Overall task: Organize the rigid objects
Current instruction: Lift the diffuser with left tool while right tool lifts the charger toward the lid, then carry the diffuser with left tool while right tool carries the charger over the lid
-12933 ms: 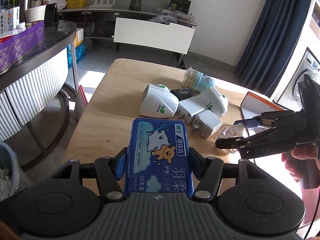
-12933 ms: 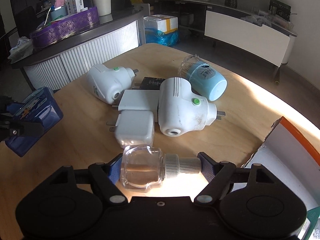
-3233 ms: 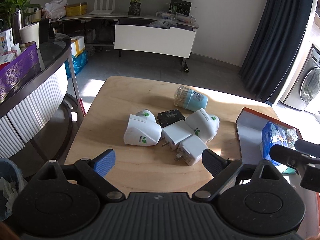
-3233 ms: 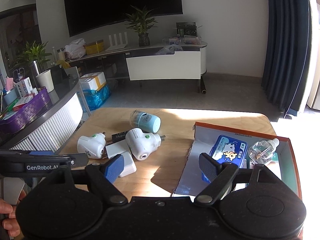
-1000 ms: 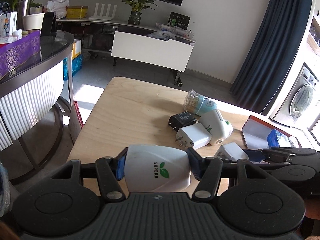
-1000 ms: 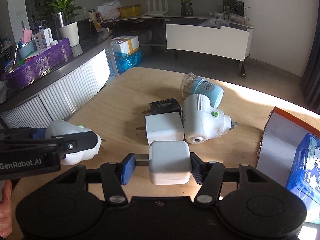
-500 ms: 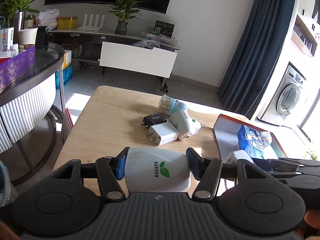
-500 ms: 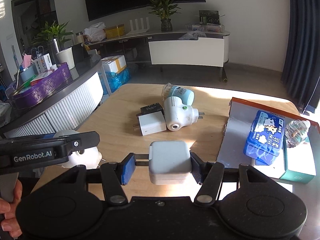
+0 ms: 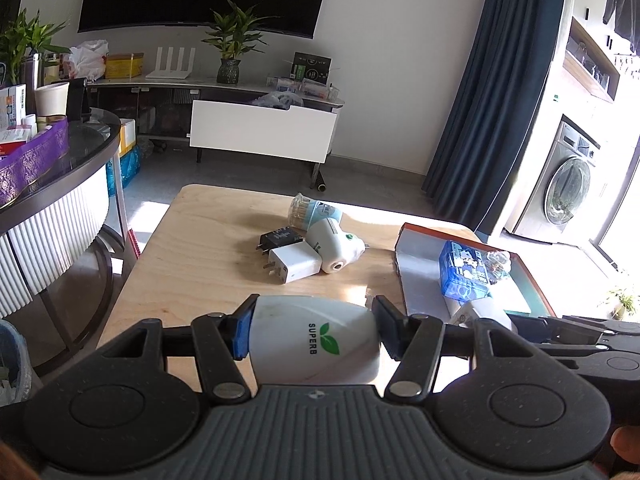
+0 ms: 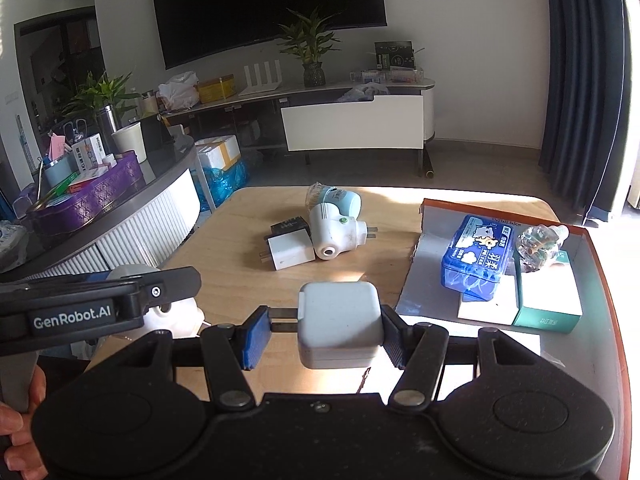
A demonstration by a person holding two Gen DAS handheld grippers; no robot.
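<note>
Above table (image 9: 200, 264), both loaded tools nearer box (image 10: 600, 264) (seemingly higher)

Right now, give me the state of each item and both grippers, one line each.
left gripper: shut on the SUPERB plug-in unit, lifted.
right gripper: shut on the white charger cube, lifted.
tray: holds blue box and clear bottle.
second plug-in unit: on its side on the table.
</note>
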